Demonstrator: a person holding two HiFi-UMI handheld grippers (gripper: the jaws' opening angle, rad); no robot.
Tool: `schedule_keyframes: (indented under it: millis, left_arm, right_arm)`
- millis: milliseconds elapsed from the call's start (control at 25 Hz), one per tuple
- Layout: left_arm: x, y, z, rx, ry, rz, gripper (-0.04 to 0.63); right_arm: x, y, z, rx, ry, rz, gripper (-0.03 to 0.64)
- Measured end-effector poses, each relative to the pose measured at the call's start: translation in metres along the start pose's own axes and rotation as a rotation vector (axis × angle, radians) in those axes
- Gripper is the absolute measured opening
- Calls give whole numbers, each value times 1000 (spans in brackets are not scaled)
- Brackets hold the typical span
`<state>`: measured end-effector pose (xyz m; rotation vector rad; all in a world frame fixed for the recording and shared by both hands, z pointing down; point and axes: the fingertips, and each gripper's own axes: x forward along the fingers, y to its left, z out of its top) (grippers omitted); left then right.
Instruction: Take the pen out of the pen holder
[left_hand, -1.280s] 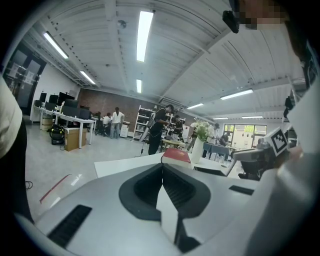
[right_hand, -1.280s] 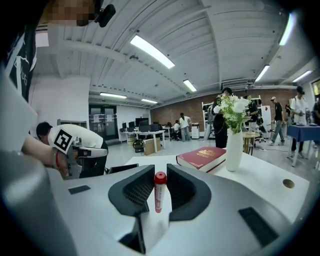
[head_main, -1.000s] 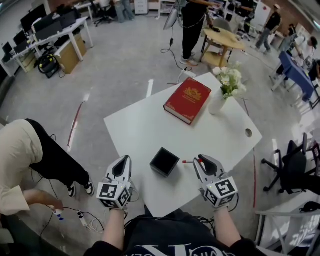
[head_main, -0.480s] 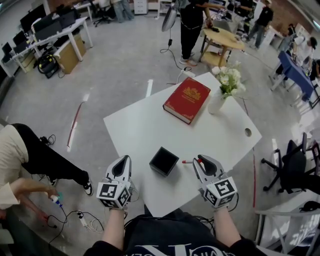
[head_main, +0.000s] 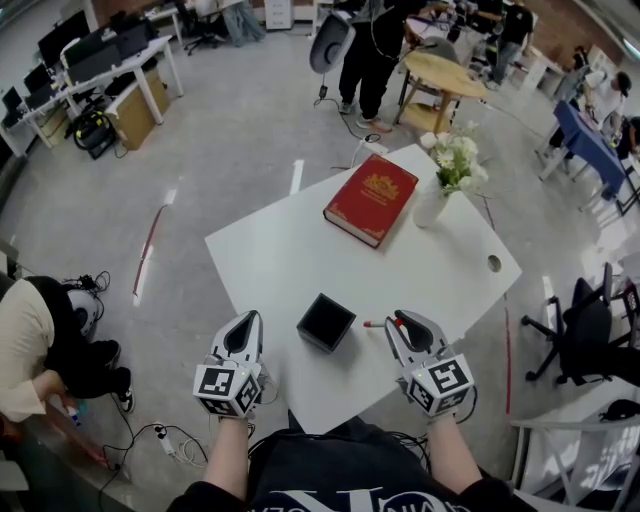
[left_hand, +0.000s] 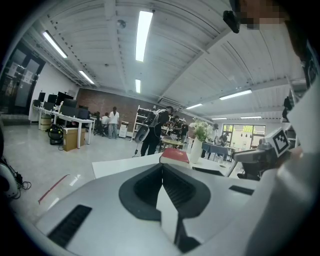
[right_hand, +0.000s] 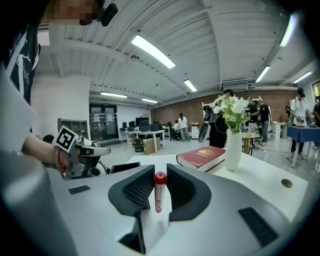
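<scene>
Red-capped white plastic pen (right_hand: 159, 196): clamped crosswise between the jaws of the right gripper (head_main: 400, 324), clear of the open black square pen holder (head_main: 327, 322) just left of its tip, with the closed, empty left gripper (head_main: 246, 330) beyond

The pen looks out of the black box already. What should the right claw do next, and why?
Probably lower the right claw to the table and release the pen: it is clamped between the jaws, clear of the black pen holder.
</scene>
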<state>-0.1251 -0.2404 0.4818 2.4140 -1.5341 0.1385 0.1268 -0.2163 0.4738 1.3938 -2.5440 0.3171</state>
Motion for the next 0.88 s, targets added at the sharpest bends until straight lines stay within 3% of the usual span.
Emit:
schedule_keyframes:
  millis: [880]
  left_arm:
    - [1,0,-3,10,7,-5,3]
  right_arm:
    - [-2,0,0,-1,-2,-4,83]
